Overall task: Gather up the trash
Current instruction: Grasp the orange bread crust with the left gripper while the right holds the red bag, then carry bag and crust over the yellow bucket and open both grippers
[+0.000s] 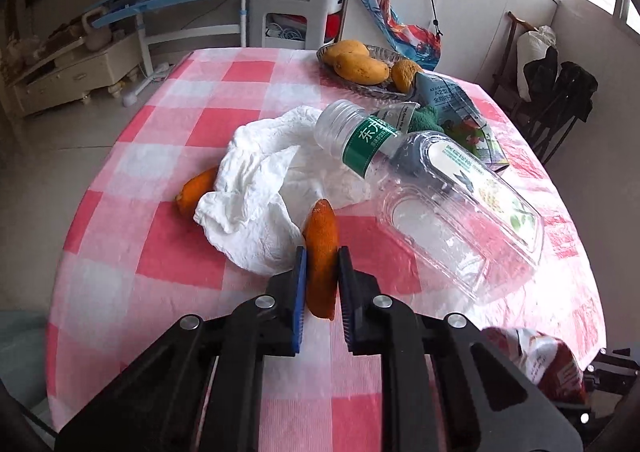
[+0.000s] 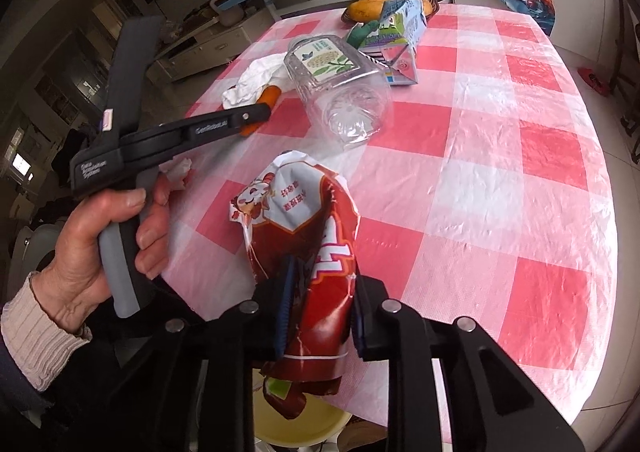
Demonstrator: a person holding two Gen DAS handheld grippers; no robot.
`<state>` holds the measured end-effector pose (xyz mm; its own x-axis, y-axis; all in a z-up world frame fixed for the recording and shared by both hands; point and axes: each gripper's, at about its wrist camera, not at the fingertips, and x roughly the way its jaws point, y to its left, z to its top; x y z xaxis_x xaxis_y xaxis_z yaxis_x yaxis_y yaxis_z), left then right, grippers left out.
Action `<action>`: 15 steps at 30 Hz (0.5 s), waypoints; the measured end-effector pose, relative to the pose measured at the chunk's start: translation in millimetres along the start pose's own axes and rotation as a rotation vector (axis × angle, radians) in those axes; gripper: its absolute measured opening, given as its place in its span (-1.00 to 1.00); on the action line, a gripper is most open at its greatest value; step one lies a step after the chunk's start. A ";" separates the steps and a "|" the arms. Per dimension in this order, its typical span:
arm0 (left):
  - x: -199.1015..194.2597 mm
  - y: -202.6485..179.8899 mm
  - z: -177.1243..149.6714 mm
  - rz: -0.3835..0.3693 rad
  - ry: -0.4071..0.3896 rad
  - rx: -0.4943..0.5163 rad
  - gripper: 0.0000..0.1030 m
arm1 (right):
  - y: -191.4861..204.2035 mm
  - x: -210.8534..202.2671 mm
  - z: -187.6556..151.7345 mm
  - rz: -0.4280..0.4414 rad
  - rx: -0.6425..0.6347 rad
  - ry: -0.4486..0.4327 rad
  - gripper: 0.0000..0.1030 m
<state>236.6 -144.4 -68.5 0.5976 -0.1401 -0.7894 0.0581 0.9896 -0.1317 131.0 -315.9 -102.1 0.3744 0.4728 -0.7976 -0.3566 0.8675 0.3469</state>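
Left gripper (image 1: 322, 264) clamped on one orange peel (image 1: 322, 252) on the checked table (image 1: 168, 140); second peel (image 1: 196, 190) pokes from one crumpled tissue (image 1: 256, 188). Right gripper (image 2: 320, 292) pinches one red snack wrapper (image 2: 312, 252) at the table edge. Two clear bottles (image 1: 452, 212), one carton (image 2: 396, 48), three mangoes (image 1: 360, 66) in one dish (image 1: 384, 52).

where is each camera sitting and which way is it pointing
Left wrist: sits on the left claw, angled down over the checked table; its own fingers pinch an orange peel, with a white tissue and a clear bottle beyond.
Right wrist: sits on the right claw, also angled down across the table; its fingers grip a red snack bag; the person's left hand and the left claw show from the side.
Shared: table, peel, tissue, bottle, milk carton, mango dish, snack bag.
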 end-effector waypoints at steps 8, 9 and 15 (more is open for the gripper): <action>-48.5 24.7 -38.7 -0.118 -0.045 -0.062 -0.71 | 8.1 -7.6 0.1 -0.026 -0.015 -0.041 -0.58; -53.5 27.1 -42.6 -0.124 -0.048 -0.069 -0.71 | 9.6 -7.4 0.6 -0.029 -0.018 -0.044 -0.59; -58.8 33.6 -57.1 -0.178 0.000 -0.065 -0.69 | 18.4 -0.8 -2.0 -0.042 -0.021 -0.038 -0.59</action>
<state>157.7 -104.7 -60.7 0.5828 -0.3130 -0.7499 0.1114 0.9449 -0.3079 122.4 -300.7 -96.1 0.4214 0.4424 -0.7916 -0.3581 0.8832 0.3029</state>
